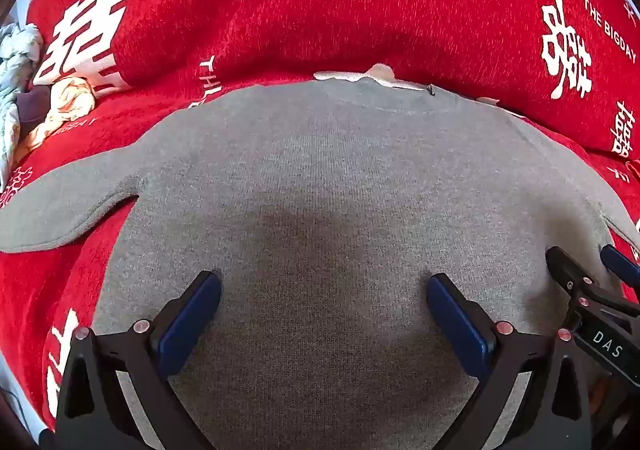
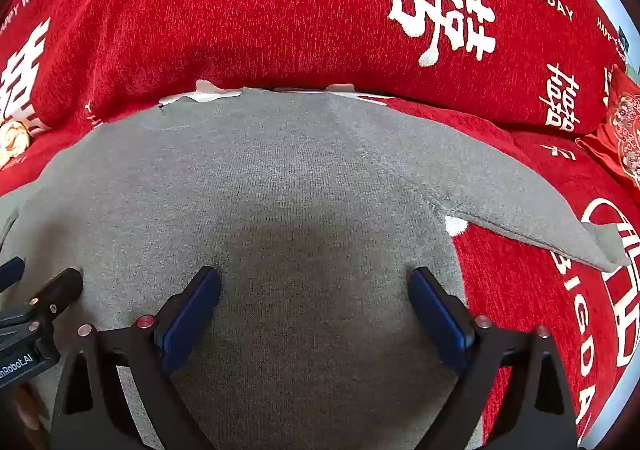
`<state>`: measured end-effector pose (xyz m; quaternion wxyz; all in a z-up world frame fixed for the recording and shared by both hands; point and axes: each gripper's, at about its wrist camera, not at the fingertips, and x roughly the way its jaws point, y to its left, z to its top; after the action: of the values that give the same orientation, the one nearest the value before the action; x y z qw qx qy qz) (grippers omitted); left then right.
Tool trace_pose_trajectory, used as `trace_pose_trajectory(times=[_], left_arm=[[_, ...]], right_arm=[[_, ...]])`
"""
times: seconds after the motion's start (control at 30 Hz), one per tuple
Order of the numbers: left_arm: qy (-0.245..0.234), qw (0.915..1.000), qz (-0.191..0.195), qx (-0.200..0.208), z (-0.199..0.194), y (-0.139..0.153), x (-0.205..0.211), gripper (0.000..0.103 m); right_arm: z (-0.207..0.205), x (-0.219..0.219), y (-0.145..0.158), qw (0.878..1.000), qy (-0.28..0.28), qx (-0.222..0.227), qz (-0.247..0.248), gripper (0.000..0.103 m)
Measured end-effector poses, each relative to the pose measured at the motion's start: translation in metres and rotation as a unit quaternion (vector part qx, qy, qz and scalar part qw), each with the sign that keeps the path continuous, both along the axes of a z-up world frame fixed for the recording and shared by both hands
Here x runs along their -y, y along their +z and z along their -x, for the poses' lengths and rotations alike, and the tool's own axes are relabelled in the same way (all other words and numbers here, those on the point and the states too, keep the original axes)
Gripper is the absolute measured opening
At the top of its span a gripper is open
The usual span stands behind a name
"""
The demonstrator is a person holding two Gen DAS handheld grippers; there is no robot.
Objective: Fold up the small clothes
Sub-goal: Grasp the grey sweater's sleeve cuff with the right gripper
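Flat, grey sweater [image 1: 320, 178] spread, sleeves out.

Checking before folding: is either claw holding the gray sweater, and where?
Nothing is held. Left claw and right claw are both open above the gray sweater.

Your left wrist camera looks forward and down along the spread fingers of the left gripper [image 1: 324, 304], close above the grey sweater [image 1: 320, 178], facing the far red cushion [image 1: 320, 2]. Your right wrist camera, set on the right gripper [image 2: 314, 298], takes the same low, near angle just to the right. Both views share the sweater's body, its far neckline and the cushion behind. Each camera catches the other gripper at its edge: the right gripper [image 1: 592, 290] low right in the left view, the left gripper [image 2: 36, 302] low left in the right view.
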<state>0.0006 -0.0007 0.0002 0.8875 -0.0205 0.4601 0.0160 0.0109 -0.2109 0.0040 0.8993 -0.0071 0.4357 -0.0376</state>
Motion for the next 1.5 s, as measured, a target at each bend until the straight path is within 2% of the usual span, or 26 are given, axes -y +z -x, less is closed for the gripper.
trace_pose_trajectory(times=[0.4, 0.6, 0.7, 0.83, 0.97, 1.13, 1.3, 1.37, 1.5], left_arm=[[0.009, 0.9999, -0.003, -0.003, -0.002, 0.003, 0.000, 0.103], [0.009, 0.9999, -0.007, 0.000, 0.001, 0.002, 0.000, 0.103], [0.009, 0.9999, -0.009, -0.006, 0.000, 0.002, 0.000, 0.103], [0.023, 0.9992, -0.003, -0.034, -0.005, 0.008, -0.002, 0.103], [0.034, 0.9990, 0.000, -0.029, -0.005, 0.017, -0.001, 0.103], [0.037, 0.9977, 0.013, -0.056, -0.007, 0.016, -0.001, 0.103], [0.041, 0.9969, 0.013, -0.065, -0.007, 0.024, 0.005, 0.103], [0.042, 0.9972, 0.020, -0.059, -0.006, 0.032, 0.007, 0.103], [0.043, 0.9983, 0.002, -0.041, -0.006, 0.044, 0.016, 0.103]], right_arm=[[0.000, 0.003, 0.000, 1.000, 0.003, -0.002, -0.017, 0.097], [-0.002, -0.002, 0.000, 1.000, 0.001, -0.008, 0.000, 0.101], [0.000, -0.006, -0.001, 1.000, 0.001, -0.006, 0.016, 0.101], [-0.003, -0.005, 0.000, 1.000, 0.006, -0.020, 0.021, 0.101], [0.000, -0.007, 0.009, 0.999, 0.018, -0.019, 0.023, 0.101], [0.004, -0.013, 0.028, 0.999, 0.039, -0.004, 0.037, 0.101], [0.011, -0.021, 0.041, 0.997, 0.055, 0.010, 0.052, 0.101], [0.013, -0.022, 0.044, 0.997, 0.059, 0.017, 0.055, 0.101], [0.016, -0.018, 0.048, 0.997, 0.057, 0.023, 0.050, 0.101]])
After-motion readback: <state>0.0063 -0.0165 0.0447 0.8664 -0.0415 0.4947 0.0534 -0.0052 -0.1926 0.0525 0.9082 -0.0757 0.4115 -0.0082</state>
